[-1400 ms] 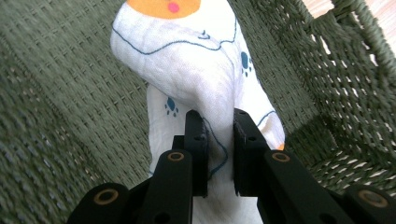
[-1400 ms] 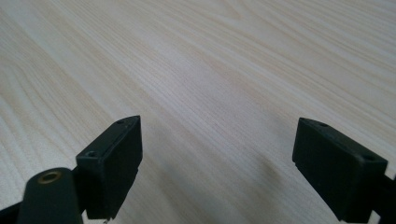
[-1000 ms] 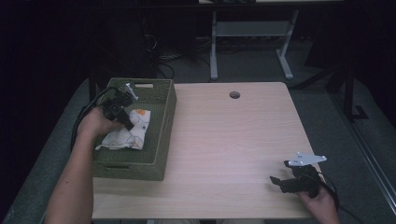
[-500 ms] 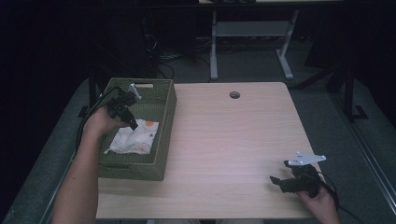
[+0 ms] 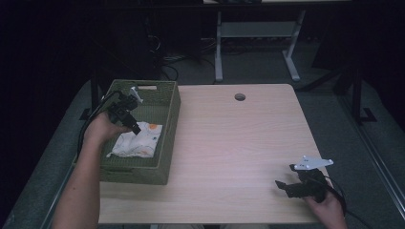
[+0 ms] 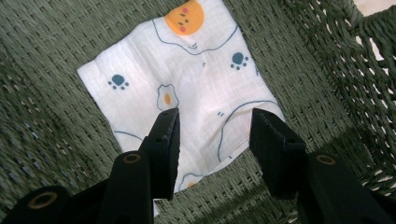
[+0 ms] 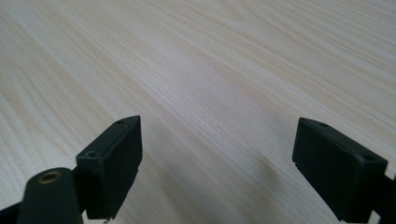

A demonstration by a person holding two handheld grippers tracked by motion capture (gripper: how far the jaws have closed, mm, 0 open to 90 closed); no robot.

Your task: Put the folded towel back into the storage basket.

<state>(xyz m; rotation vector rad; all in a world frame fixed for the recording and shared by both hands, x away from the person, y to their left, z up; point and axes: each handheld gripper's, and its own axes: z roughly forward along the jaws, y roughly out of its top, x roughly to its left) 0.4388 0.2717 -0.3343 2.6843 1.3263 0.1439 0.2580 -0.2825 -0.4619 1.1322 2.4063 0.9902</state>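
Woven green basket (image 5: pixel 168 143) at the desk's (image 5: pixel 239 152) left edge holds the printed cloth (image 5: pixel 136 140), lying flat on its floor. Left tongs (image 6: pixel 212 121) have just been opening, nothing between them, above the cloth. Lift them straight up, clear of the rim. Right tongs (image 7: pixel 217 140) rest wide apart, well away from the basket.

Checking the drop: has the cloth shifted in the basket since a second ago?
Yes. The cloth now lies flatter, spread toward the basket near wall.
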